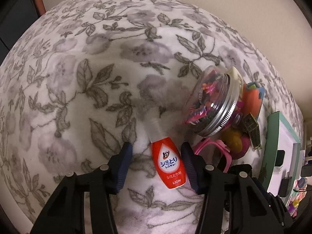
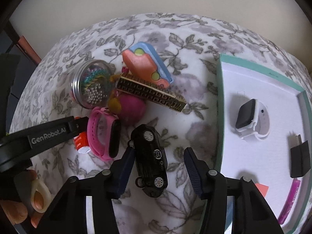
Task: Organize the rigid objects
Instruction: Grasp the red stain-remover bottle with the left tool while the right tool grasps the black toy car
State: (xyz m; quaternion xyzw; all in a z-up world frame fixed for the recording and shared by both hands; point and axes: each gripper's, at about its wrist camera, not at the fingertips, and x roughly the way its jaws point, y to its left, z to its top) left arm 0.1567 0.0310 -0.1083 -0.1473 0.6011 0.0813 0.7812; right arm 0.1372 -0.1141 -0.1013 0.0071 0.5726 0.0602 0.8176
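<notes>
Item: red stain-remover bottle (image 1: 169,160), clear cap, "LION" on its label. Lies flat on the floral blanket (image 1: 78,81) between the spread fingers of the left gripper (image 1: 157,163), nearer the right-hand pad; whether that pad touches it cannot be told. Neither finger clamps it. In the right wrist view only its red base (image 2: 81,142) shows, the rest hidden behind the left gripper's arm.

Item: black toy car (image 2: 151,160). Lies on its side on the blanket between the parted fingers of the right gripper (image 2: 159,164), its roof side close against the left finger; contact unclear. Not gripped.

Item: clear jar (image 1: 211,101) with a metal screw band, tipped over, holding beads and coloured bits; contents hard to make out.

Item: pink watch band (image 2: 103,134), just beside the car and bottle.

Item: gold patterned bar (image 2: 152,93), resting across a magenta ball (image 2: 132,107).

Item: orange-and-blue car-shaped toy (image 2: 148,68), behind the bar.

Item: teal-rimmed tray (image 2: 219,105), white floor, to the right. Holds a white smartwatch (image 2: 251,120), a black plug adapter (image 2: 300,159) and a purple pen (image 2: 290,202), the pen partly cut off by the lens edge.
</notes>
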